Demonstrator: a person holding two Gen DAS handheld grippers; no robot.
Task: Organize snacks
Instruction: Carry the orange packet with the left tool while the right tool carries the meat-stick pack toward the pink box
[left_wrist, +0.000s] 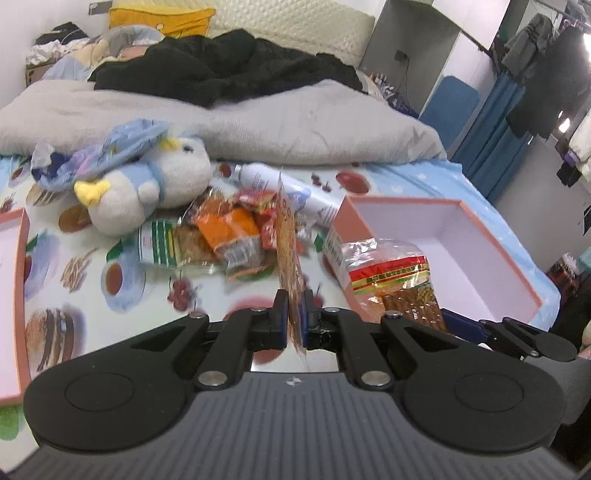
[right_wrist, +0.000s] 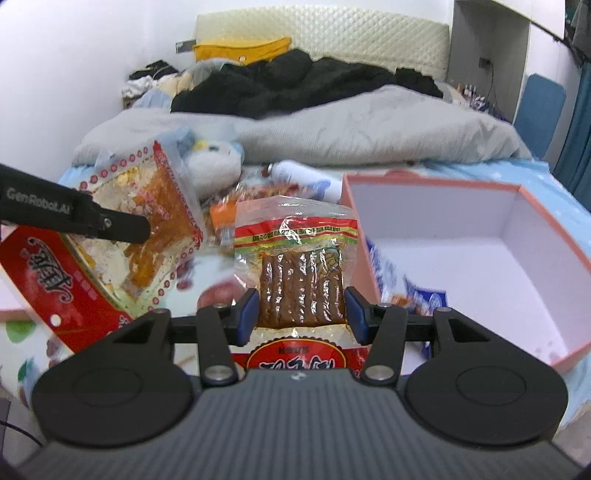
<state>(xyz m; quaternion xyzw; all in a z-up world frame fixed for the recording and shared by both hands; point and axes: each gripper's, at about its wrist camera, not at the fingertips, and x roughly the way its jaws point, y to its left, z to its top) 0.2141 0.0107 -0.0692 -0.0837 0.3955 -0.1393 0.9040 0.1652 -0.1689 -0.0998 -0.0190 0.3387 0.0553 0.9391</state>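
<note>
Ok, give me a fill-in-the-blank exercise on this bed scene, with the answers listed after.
1. The left gripper is shut on a thin snack packet, seen ____-on between its pads in its own camera.
2. The right gripper holds a packet of brown sticks by its two ____.
3. The pink box has a ____ lining.
4. The plush toy lies in front of a ____ blanket.

Answers: edge; sides; white; grey

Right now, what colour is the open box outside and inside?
The box is pink outside and white inside, best seen in the right wrist view.
</note>
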